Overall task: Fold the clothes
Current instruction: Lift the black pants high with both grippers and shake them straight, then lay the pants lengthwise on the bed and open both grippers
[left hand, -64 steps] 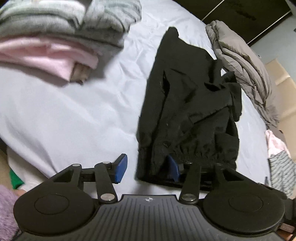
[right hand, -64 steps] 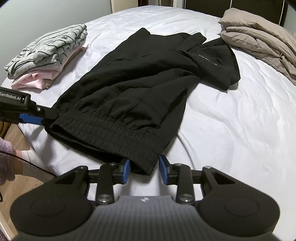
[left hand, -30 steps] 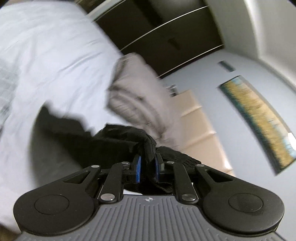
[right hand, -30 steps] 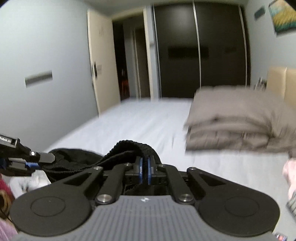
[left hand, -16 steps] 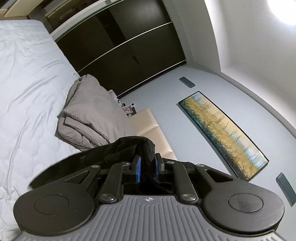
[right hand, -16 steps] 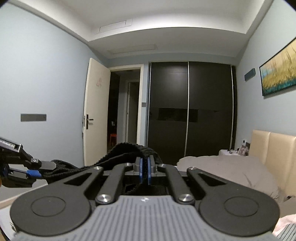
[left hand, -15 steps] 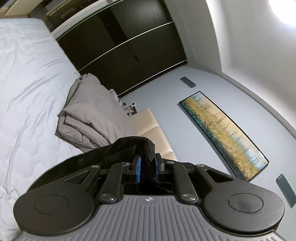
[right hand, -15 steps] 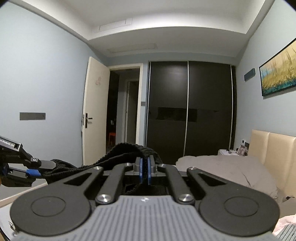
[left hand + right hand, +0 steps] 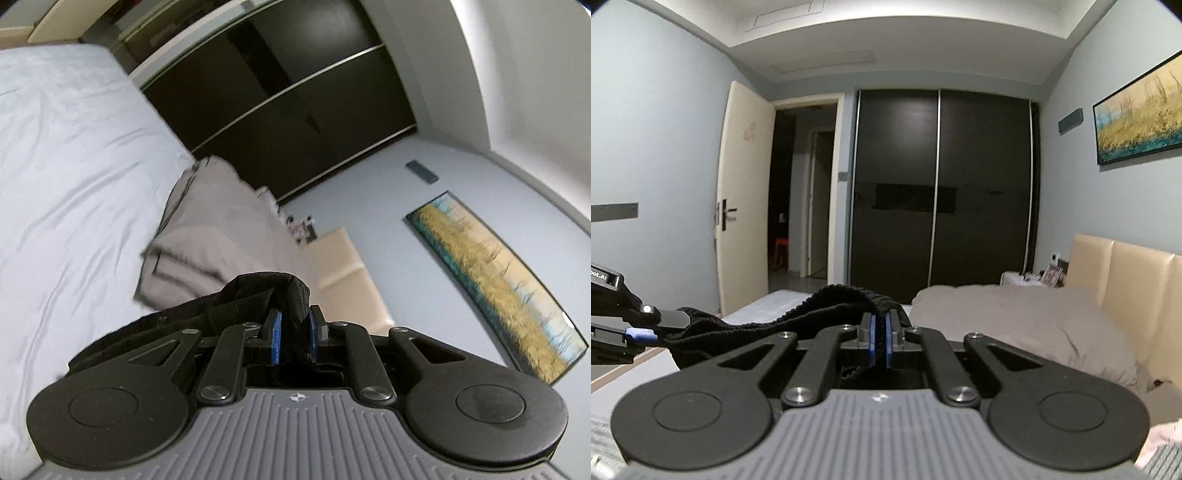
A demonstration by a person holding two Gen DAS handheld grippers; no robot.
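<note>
The black garment (image 9: 258,291) is lifted off the bed by its ribbed waistband. My left gripper (image 9: 293,334) is shut on one end of the waistband, the cloth bulging up between the blue pads. My right gripper (image 9: 880,341) is shut on the other end of the black garment (image 9: 842,299), with the waistband stretching left to the left gripper (image 9: 639,334), seen at the left edge of the right wrist view. The rest of the garment hangs below, hidden by the gripper bodies.
The white bed sheet (image 9: 74,177) lies below at the left. A folded grey duvet (image 9: 207,236) (image 9: 1015,321) sits near the beige headboard (image 9: 1126,280). Dark wardrobe doors (image 9: 942,192) and an open door (image 9: 746,199) are beyond the bed.
Both grippers closed on the waistband and lifted the garment off the bed. In the last half second the left wrist view tilted slightly down toward the bed; the right stayed raised.
</note>
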